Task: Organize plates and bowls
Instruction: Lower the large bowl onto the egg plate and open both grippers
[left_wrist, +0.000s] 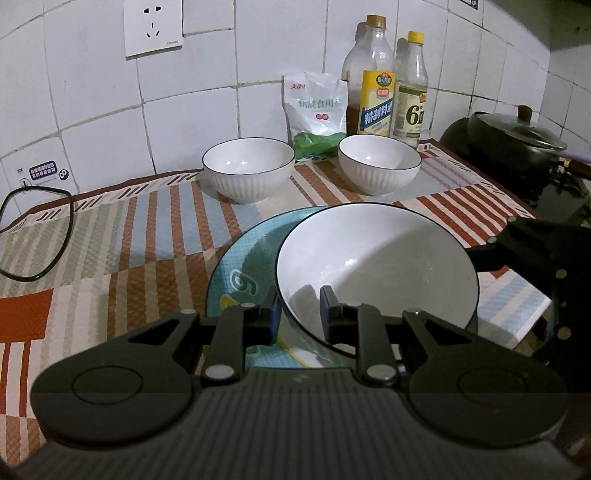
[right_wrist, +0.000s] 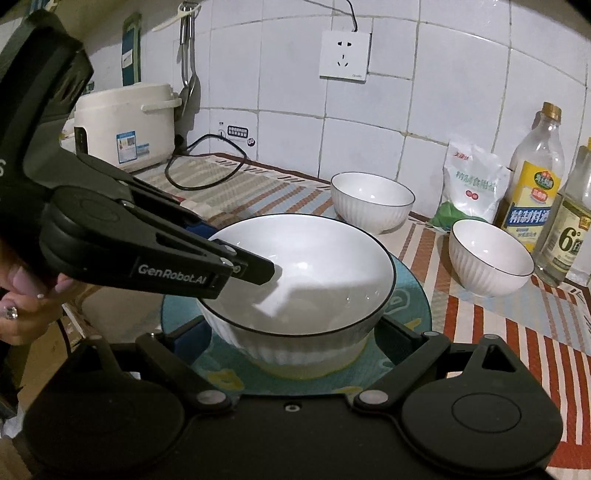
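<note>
The left claw (left_wrist: 298, 314) pinches the near rim of a big white bowl with a thin dark edge (left_wrist: 376, 273), one blue pad inside and one outside. The bowl sits tilted over a round blue patterned plate (left_wrist: 236, 273) on the striped cloth of the desk (left_wrist: 110, 240). The right claw (right_wrist: 291, 332) is spread wide, one finger on each side of the same bowl; I cannot tell if it touches. Two small white ribbed bowls (left_wrist: 248, 168) (left_wrist: 379, 162) stand farther back, near the bottles (left_wrist: 376, 81)
</note>
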